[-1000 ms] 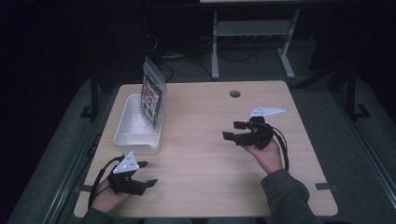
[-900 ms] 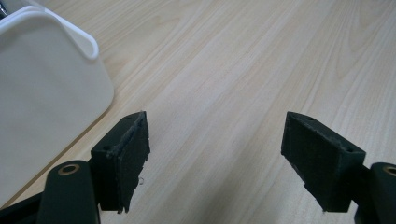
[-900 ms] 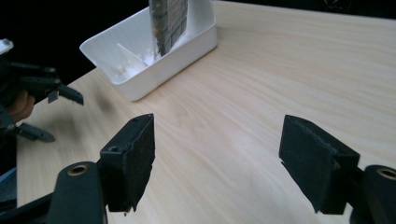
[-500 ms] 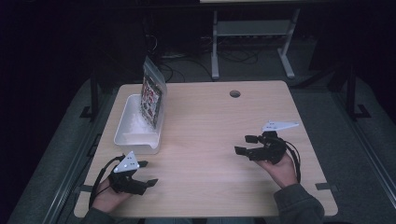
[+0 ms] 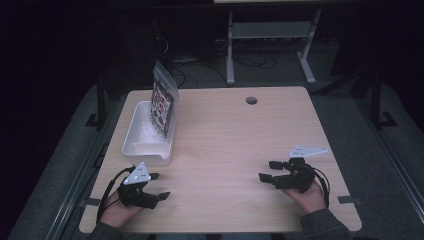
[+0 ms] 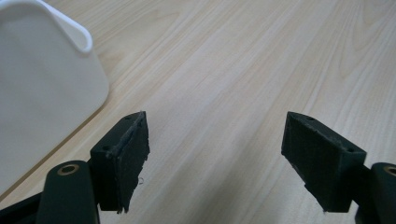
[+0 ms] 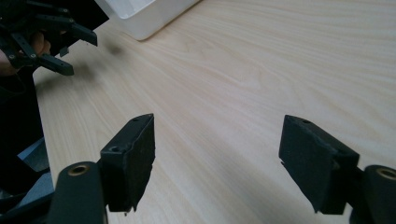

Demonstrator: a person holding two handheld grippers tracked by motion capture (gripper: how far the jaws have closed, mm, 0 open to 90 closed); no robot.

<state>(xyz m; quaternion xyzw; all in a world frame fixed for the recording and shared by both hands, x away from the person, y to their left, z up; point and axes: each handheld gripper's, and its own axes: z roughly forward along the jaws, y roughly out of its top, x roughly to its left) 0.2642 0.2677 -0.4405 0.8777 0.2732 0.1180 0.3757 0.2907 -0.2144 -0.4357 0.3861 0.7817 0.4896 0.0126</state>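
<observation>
The left gripper (image 5: 155, 185) sat low at the near left corner of the counter (image 5: 225, 145), held in the person's left hand (image 5: 117, 212), its jaws spread wide with nothing between them; in the left gripper view the two black pads (image 6: 133, 158) framed bare wood grain. The right gripper (image 5: 269, 171) lay at the near right side of the counter, held in the right hand (image 5: 310, 195), pointing toward the left one, and its jaws likewise stood released and empty, with only light wood between them in the right gripper view. A grey three-cornered plate (image 5: 307, 150) topped the right gripper. Just beyond the left gripper, near the counter's left edge, stood a white plastic bin (image 5: 145, 147), whose rounded corner showed close by in the left gripper view (image 6: 42, 88). A flat packet in a clear bag (image 5: 162, 102) stood upright in the bin's far end, leaning against its right wall. Farther off, near the counter's back edge, was a round cable hole (image 5: 251, 100). Beyond the counter, on the dark floor, stood a grey metal stand (image 5: 270, 45) and some cables (image 5: 250, 60).
</observation>
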